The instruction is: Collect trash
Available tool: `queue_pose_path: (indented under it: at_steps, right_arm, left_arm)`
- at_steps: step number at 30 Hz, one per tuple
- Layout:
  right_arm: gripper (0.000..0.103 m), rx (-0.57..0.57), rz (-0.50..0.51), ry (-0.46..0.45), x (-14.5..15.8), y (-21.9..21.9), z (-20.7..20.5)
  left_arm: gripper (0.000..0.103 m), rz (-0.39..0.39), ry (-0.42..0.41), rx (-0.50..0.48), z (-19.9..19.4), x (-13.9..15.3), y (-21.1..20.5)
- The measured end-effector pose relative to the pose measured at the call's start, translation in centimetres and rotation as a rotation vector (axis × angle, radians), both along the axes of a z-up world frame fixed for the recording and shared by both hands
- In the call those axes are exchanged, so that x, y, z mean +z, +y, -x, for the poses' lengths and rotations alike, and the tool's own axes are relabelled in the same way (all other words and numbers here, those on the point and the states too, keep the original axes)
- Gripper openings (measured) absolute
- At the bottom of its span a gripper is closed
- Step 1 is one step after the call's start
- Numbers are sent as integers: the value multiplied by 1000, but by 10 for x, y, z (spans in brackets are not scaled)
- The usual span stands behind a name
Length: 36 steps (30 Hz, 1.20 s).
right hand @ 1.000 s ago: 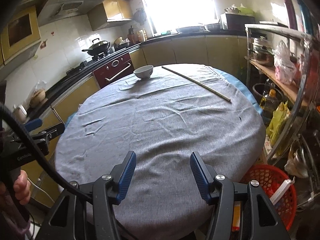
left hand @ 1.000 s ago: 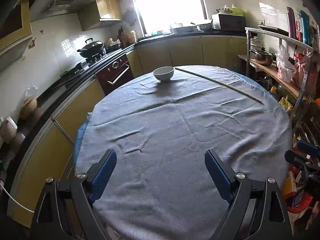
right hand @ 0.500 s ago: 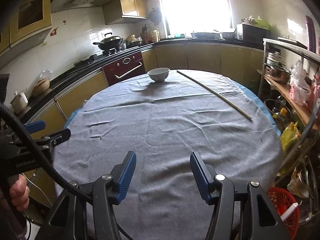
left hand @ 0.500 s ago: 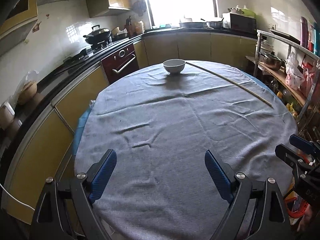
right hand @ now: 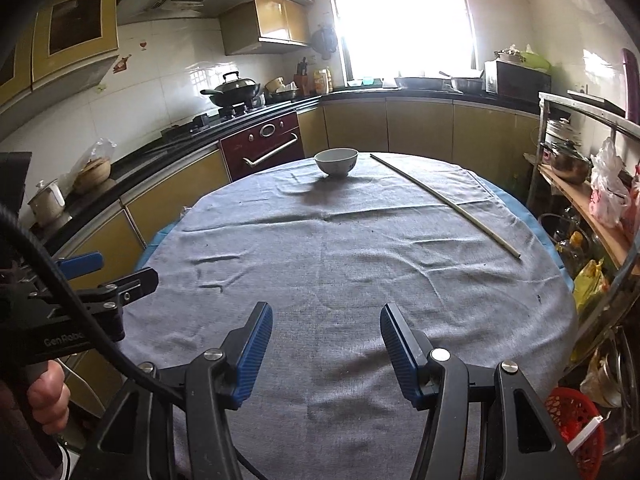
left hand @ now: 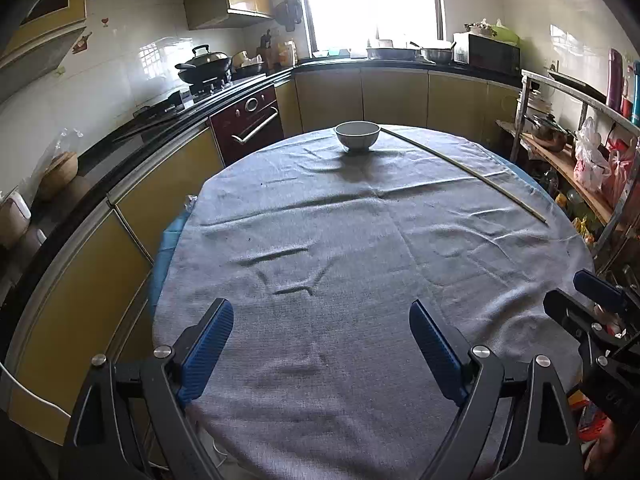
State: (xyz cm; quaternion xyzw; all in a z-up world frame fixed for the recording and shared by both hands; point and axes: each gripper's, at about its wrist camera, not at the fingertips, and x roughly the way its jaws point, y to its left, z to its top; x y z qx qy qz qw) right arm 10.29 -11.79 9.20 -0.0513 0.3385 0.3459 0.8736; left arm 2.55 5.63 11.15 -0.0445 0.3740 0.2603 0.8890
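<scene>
White bowl (right hand: 336, 162) upright on the grey cloth, far side of the table, well ahead of the right gripper (right hand: 326, 350), slightly left. Thin pale stick (right hand: 442, 200) lies flat ahead-right, running diagonally from beside the bowl toward the right edge.

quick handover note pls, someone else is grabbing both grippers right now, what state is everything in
Left gripper: open, nothing between the jaws, over the near edge of the table.
Right gripper: open too, empty, beside the left one at the near edge.
On the grey tablecloth: a white bowl at the far side and a long thin stick lying toward the far right. Only tiny dark specks otherwise; I cannot tell what they are.
A red basket sits on the floor to the right of the table.
Done: nothing picked up that these views show.
Left: choose what counts as trash, probably the stick, reach across and collect it.
</scene>
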Motion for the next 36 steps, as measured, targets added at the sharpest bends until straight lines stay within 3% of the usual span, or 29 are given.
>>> queue_pose_path:
  at_steps: [36]
  right_arm:
    - [60, -55, -74, -9, 12, -50, 7]
  left_arm:
    - [90, -18, -12, -40, -1, 21, -41]
